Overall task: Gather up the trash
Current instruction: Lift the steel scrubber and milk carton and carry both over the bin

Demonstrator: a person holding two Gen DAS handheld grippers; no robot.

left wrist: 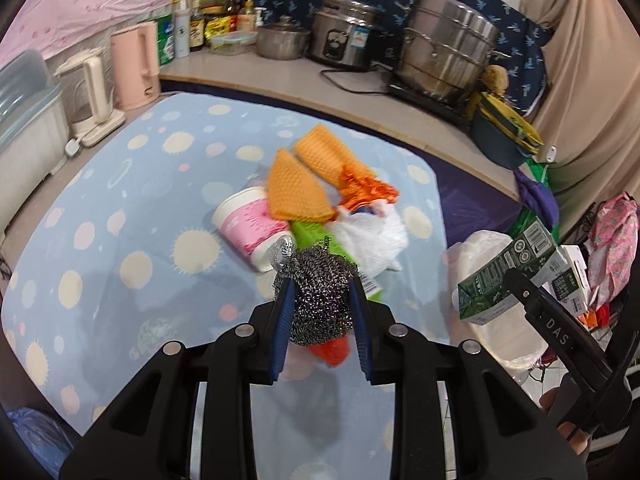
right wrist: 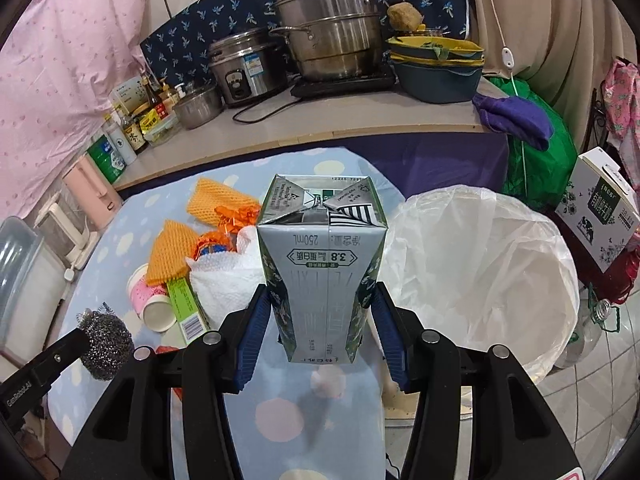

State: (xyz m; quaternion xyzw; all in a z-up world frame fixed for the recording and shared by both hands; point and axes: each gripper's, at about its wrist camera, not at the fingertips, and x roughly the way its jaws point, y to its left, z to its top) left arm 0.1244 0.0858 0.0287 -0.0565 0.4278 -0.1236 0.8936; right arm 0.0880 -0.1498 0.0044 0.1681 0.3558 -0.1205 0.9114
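The left gripper (left wrist: 322,296) clamps a scourer (left wrist: 320,280) at frame centre; the right gripper (right wrist: 320,308) clamps a carton (right wrist: 320,256), with the bin (right wrist: 500,280) at right.

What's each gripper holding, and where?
Left gripper: steel scrubber, pinched across its sides. Right gripper: milk carton, clamped on its two side faces near one end.
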